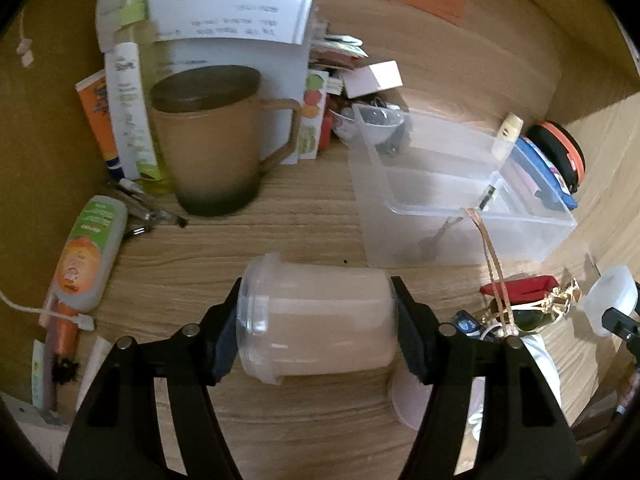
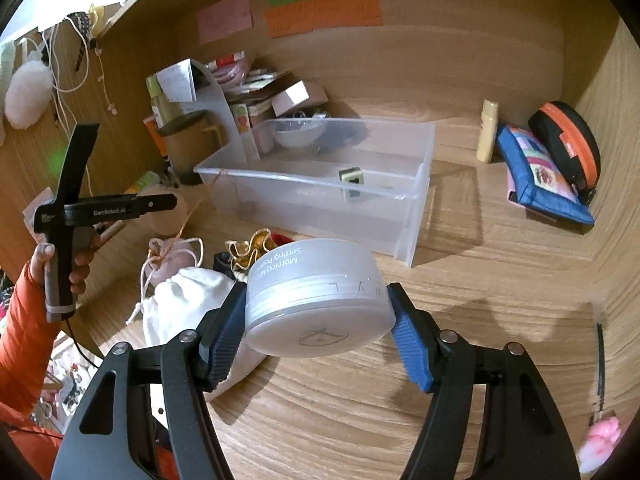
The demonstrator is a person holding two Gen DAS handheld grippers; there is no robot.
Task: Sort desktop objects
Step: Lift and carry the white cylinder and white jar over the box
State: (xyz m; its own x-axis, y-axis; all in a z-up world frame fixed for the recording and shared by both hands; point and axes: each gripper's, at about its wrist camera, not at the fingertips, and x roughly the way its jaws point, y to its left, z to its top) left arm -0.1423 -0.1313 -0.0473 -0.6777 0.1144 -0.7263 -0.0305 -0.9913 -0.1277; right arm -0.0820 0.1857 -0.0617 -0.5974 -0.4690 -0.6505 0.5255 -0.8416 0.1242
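Sort barely started, I'd say: clear plastic bin [image 2: 416, 216] holds only a couple of small bits, clutter all over the woodgrain worktop [image 2: 460, 340]. My left claw [image 1: 316, 332] grips a frosted lidded cup [image 1: 320, 320] sideways; right claw [image 2: 318, 320] grips a squat translucent powder jar [image 2: 316, 300], both above the worktop.

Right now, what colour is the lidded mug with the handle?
Tan-brown, darker at its base; left wrist view shows it best.

The left tongs [image 1: 316, 330] clamp a frosted plastic jar [image 1: 316, 320] lying sideways, lid end toward the left pad, above the wooden desk [image 1: 280, 240]. Ahead and right sits a clear bin [image 1: 460, 208]; ahead and left, a lidded brown mug [image 1: 216, 140] (slightly blurred).
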